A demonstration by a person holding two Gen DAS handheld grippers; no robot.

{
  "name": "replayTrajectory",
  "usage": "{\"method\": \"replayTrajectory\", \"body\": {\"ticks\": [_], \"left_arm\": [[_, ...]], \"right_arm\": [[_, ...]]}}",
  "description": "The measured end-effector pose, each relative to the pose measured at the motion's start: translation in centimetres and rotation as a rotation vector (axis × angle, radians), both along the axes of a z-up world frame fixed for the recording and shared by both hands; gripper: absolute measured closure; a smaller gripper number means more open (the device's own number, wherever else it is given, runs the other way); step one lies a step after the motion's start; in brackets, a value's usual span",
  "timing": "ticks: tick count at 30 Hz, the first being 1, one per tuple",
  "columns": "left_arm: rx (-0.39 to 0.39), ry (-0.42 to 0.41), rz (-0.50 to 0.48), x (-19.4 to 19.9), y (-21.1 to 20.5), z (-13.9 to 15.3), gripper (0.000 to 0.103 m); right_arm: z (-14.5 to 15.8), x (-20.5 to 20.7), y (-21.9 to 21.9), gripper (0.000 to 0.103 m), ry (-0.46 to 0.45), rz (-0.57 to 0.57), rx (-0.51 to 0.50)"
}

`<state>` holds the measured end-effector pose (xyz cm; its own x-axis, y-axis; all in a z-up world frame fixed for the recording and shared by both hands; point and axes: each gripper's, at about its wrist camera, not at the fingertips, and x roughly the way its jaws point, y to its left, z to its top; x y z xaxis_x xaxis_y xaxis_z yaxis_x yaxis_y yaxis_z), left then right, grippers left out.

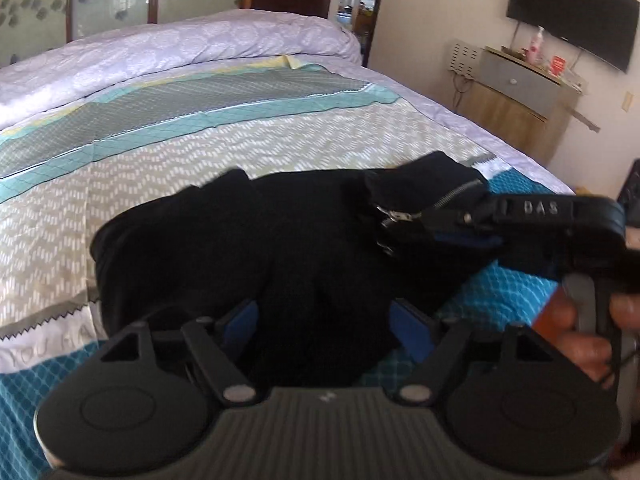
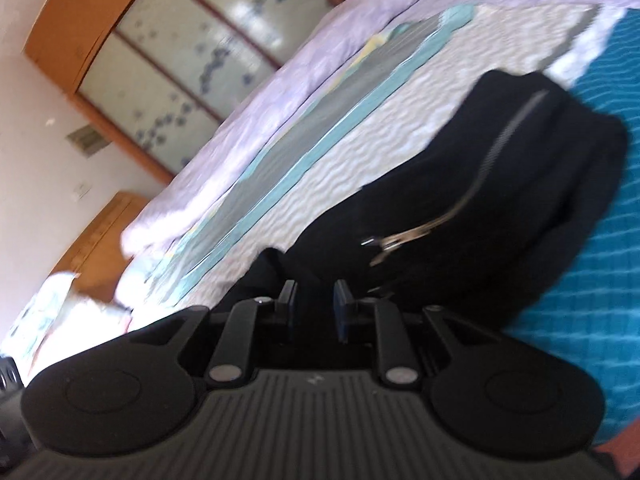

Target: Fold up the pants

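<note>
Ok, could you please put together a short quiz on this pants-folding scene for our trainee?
1. True or false: the black pants lie flat and fully spread on the bed.
2. Which metal fitting shows on the pants? A: a row of buttons. B: a zipper. C: a belt buckle.
3. Fill in: the left gripper has its jaws ____.

Key: 1 false, they are bunched up. 2 B. 3 open.

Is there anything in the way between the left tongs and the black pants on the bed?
Nothing visible: the left tongs stand open right over the black pants, with only cloth between their fingers.
</note>
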<state>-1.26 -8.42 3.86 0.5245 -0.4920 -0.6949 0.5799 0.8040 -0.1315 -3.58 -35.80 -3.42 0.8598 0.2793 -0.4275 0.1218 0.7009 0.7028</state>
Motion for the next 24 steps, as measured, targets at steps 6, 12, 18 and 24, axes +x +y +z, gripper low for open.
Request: {"method": "replayTrajectory", "body": {"ticks": [6,12,18,24], "left_arm": [[-0.258,0.059,0.178,1.3,6.4,3.2,0.028],[-0.272,0.2,0.379,6.0,9.6,1.7,0.041],[-0.251,0.257,0.367,6.1,9.4,-0.9,0.041],[-0.224,0.22,0.322,5.8,8.6,-0.5,0.041]], "right_arm": [[0.2,2.6,2.6,0.08,-0.06,0.101,-0.058],[0.6,7.4,6.0,0.064,-0.068,0.237,-0.173],[-2.6,9.3,6.8,0.024,0.121,0.197,-0.139],[-0.1,6.0,7.6,0.08,0.047,0.2,-0.156]]}}
